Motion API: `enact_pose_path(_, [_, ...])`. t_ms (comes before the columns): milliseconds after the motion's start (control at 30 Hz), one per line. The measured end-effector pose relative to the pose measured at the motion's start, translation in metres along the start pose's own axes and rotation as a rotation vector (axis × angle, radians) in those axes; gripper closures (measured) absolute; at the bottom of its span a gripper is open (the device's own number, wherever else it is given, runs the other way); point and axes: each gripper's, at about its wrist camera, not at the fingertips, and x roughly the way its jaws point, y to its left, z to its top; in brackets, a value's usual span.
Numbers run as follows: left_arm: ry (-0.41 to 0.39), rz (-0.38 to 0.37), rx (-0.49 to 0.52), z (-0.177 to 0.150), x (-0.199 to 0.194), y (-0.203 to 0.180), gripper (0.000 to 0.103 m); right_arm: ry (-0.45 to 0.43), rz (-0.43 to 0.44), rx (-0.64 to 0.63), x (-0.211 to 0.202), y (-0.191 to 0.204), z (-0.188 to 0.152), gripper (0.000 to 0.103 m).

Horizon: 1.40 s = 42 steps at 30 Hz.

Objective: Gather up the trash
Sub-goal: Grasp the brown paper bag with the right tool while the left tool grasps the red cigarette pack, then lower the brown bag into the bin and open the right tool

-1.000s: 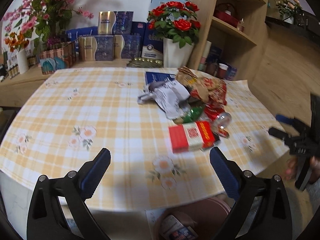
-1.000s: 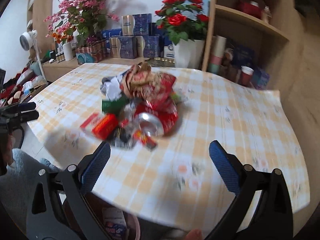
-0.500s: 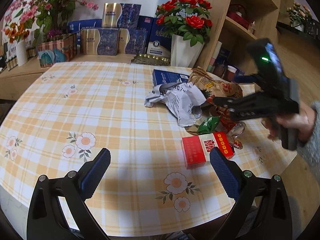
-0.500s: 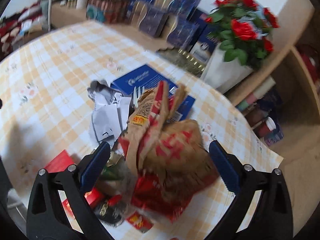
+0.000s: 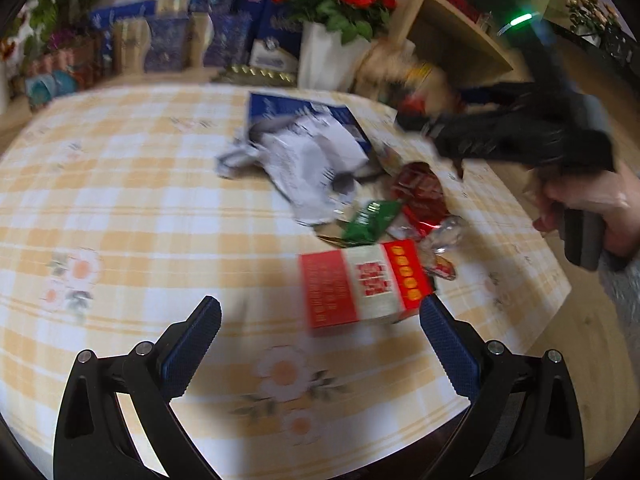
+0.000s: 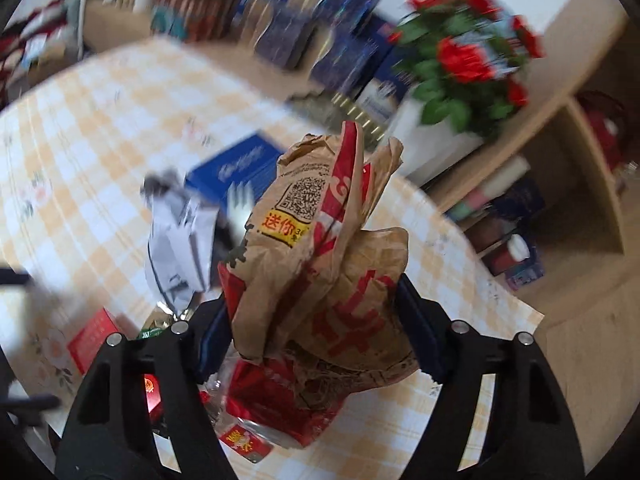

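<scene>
A heap of trash lies on the checked tablecloth (image 5: 120,208): a red and white box (image 5: 360,284), crumpled white paper (image 5: 312,160), a green wrapper (image 5: 368,220) and a red wrapper (image 5: 420,188). My left gripper (image 5: 320,332) stands open just short of the box, with nothing between its pads. A hand (image 5: 592,208) holds my right gripper (image 6: 312,320), whose jaws are closing with both pads against a crumpled brown and red paper bag (image 6: 320,260). In the left wrist view that bag (image 5: 400,68) is blurred, raised off the heap at the right gripper (image 5: 432,106).
A blue booklet (image 5: 280,108) lies under the white paper. A white vase of red roses (image 5: 328,56) and blue gift boxes (image 5: 176,40) line the back. Wooden shelves (image 5: 460,32) stand at the right. The table's edge (image 5: 560,292) is close on the right.
The right gripper swung in over the heap, its jaws narrowed around the paper bag, and the bag rose off the pile. The left gripper moved forward and down toward the red and white box.
</scene>
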Motion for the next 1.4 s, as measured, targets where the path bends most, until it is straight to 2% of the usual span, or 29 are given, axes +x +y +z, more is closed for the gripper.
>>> enact_pose_path(233, [0.079,0.021,-0.027,0.009,0.034,-0.019,0.006,-0.134,-0.043,0.180,-0.054,-0.038,-0.040,0.029])
enact_pose_path(333, [0.099,0.027,-0.036,0.013,0.043,-0.026,0.006,-0.149,-0.048,0.235,-0.066,-0.048,-0.062,0.029])
enact_pose_path(500, [0.131,0.122,-0.057,0.017,0.063,-0.027,0.006,-0.156,-0.033,0.323,-0.080,-0.059,-0.096,0.029])
enact_pose_path(600, [0.140,0.134,-0.075,0.017,0.068,-0.023,0.006,-0.164,-0.031,0.347,-0.087,-0.061,-0.109,0.029])
enact_pose_path(633, [0.126,0.136,-0.077,0.017,0.067,-0.022,0.007,-0.169,-0.028,0.354,-0.090,-0.061,-0.113,0.029])
enact_pose_path(667, [0.129,0.138,-0.081,0.017,0.067,-0.022,0.016,-0.177,-0.027,0.360,-0.093,-0.061,-0.117,0.029])
enact_pose_path(700, [0.128,0.143,-0.079,0.017,0.065,-0.021,0.016,-0.181,-0.026,0.364,-0.095,-0.060,-0.120,0.029])
enact_pose_path(800, [0.134,0.097,-0.097,0.020,0.060,-0.018,0.016,-0.182,-0.017,0.388,-0.101,-0.059,-0.127,0.029])
enact_pose_path(1133, [0.035,0.116,-0.013,0.030,0.011,-0.036,0.016,-0.196,-0.012,0.432,-0.128,-0.049,-0.145,0.029])
enact_pose_path(1400, [-0.029,0.120,0.037,0.018,-0.036,-0.048,0.016,-0.215,0.004,0.453,-0.157,-0.033,-0.158,0.029])
